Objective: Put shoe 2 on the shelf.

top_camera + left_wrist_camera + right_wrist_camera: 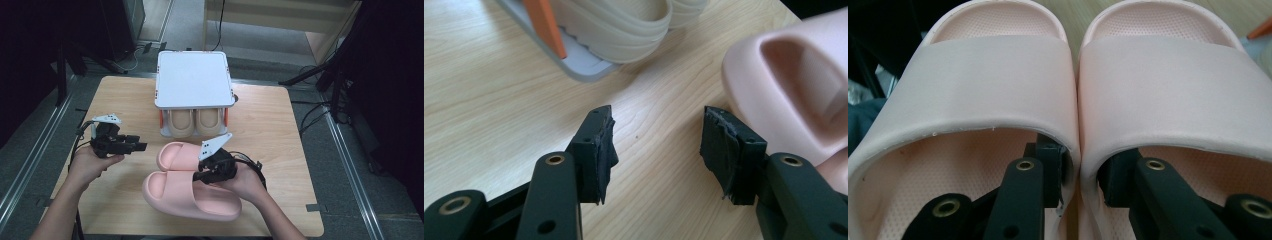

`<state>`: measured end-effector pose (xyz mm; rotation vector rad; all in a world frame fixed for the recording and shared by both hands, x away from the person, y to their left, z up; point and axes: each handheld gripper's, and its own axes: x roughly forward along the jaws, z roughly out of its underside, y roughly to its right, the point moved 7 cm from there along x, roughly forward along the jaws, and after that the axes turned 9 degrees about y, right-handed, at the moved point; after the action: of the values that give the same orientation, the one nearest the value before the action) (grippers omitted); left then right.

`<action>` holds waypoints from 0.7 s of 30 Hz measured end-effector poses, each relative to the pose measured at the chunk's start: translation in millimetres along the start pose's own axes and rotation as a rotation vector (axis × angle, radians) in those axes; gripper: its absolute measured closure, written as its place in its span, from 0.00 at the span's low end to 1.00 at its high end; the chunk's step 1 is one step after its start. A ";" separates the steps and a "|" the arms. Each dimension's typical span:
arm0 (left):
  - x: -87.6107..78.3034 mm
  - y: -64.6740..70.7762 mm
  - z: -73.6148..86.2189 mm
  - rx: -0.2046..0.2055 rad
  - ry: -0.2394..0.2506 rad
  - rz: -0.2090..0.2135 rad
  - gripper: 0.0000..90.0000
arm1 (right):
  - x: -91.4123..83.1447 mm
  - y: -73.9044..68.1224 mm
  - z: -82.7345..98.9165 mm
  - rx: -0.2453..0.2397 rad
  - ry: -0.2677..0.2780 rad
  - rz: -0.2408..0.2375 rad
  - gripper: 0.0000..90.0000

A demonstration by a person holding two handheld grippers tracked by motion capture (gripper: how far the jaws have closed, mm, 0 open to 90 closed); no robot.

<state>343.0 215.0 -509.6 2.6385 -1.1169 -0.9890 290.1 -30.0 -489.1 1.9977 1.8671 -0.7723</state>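
two pink slippers (185,187), two beige slippers (194,122)

Left hand-held gripper (141,146) held low at the left, pointing toward the middle, jaws spread wide with nothing between them, gripped from below by the left hand (92,162) on a forearm coming up from the bottom edge. Right hand-held gripper (196,176) aimed leftward, grey plate on top, wrapped by the right hand (245,182), jaws drawn together on the touching inner walls of the pink slippers (1075,95), one jaw inside each.
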 end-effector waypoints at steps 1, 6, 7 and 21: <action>-2.2 -0.6 1.3 -0.001 0.002 -0.003 0.53 | 0.0 0.0 0.0 0.000 0.000 0.000 0.83; -13.1 -2.3 9.1 -0.018 0.008 -0.025 0.53 | -12.4 9.9 -33.3 -0.044 -0.003 -0.064 0.83; -13.1 -2.3 9.1 -0.018 0.008 -0.025 0.53 | -15.2 12.5 -39.6 -0.050 -0.005 -0.070 0.83; -23.1 -4.6 18.0 -0.033 0.012 -0.048 0.53 | -52.7 51.8 -127.9 -0.140 -0.003 -0.067 0.82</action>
<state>322.9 236.6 -513.0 2.6527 -1.0303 -0.9899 363.4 -7.9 -362.8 1.8563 1.9390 -0.6420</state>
